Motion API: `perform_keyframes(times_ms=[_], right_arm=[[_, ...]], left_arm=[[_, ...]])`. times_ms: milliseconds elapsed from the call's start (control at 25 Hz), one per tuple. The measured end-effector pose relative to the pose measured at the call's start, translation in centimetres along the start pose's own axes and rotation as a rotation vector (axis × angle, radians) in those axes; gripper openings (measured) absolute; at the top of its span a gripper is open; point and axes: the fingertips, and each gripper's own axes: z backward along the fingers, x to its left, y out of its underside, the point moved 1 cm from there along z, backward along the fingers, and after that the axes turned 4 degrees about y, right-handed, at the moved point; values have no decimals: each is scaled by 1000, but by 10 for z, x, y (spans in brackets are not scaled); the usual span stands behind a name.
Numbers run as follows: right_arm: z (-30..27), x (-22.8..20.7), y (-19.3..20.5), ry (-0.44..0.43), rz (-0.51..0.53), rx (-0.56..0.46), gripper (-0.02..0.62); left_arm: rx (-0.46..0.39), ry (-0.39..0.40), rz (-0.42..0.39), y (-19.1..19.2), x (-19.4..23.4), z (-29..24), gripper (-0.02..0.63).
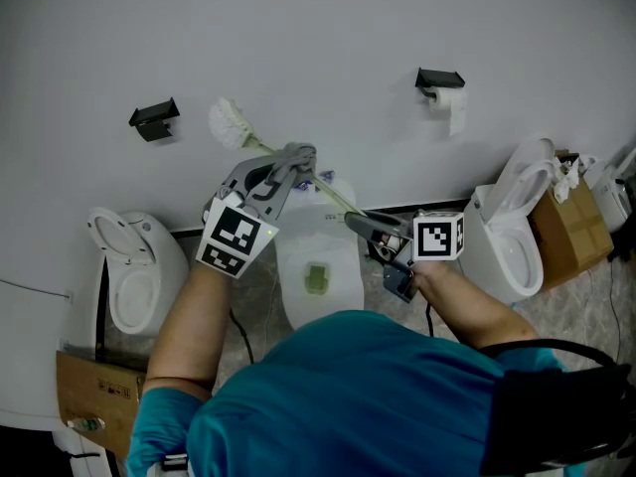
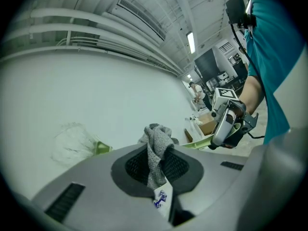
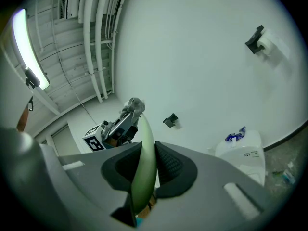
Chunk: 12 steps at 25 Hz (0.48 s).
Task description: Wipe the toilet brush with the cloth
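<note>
The left tongs are clenched on a bunched grey cloth, which appears to be set against the pale green handle. The right tongs grip that handle tight near its lower end, so one side steadies while the other can rub. The toilet brush slants in the air above the toilet with its white bristles uppermost, likely to keep the shaft free for wiping.

My right gripper clamps the green toilet brush handle. At the handle's far end, the left gripper holds a grey cloth.
</note>
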Motion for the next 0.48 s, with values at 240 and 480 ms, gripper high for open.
perform_keyframes(times_ms=[240,480], right_arm=[[0,2,1,-8,2,3,60],[3,-2,3,0,-6,5,60]], left_arm=[[-1,-14,0,0,6,4,37],[2,-42,-2,2,16,9,37]])
